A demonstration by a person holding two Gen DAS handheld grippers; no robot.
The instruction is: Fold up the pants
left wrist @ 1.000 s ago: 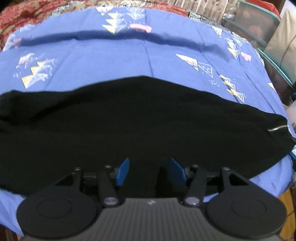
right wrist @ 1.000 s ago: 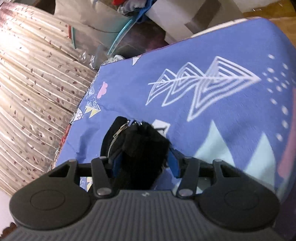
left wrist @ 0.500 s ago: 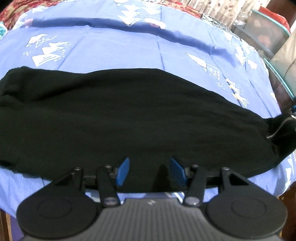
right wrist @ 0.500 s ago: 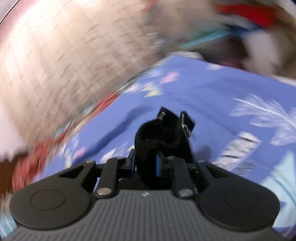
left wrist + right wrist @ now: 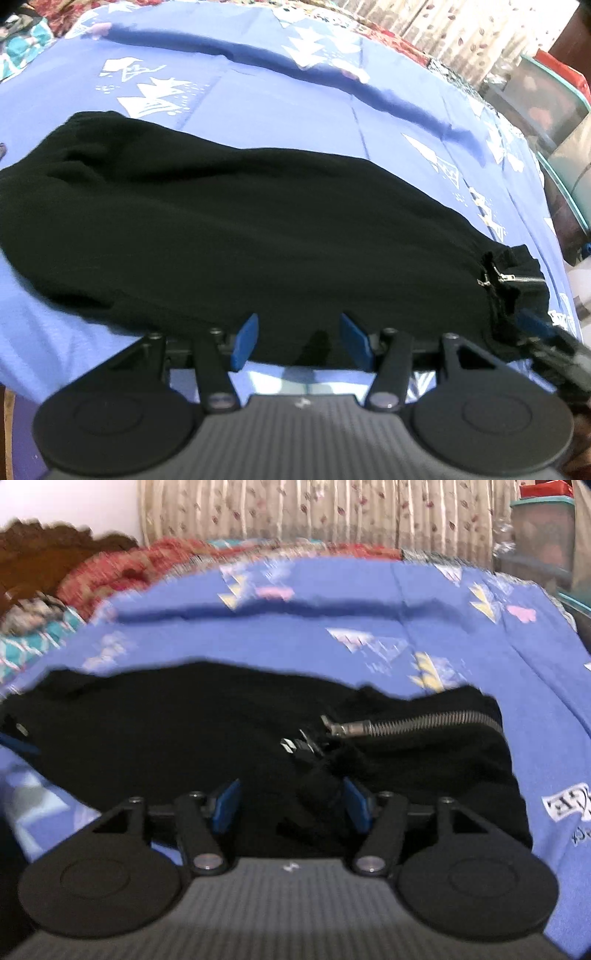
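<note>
Black pants, laid flat lengthwise on blue sheet, silver zipper at bunched right end

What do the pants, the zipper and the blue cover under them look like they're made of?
Pants: soft matte black fabric, likely knit or fleece; it absorbs light and drapes limply. Zipper: metal by its look, with silvery, shiny teeth. Blue cover: thin printed woven cloth, probably cotton or a blend; it lies smooth with creases.

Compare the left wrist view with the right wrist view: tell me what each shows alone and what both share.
Left wrist only: the right gripper at the zipper end, seen from outside, and a shadowed crease across the sheet.

Right wrist only: the curtain, the red patterned blanket, and printed lettering on the sheet.

Both: the black pants lying on the blue sheet, their metal zipper, and open blue-padded jaws.
</note>
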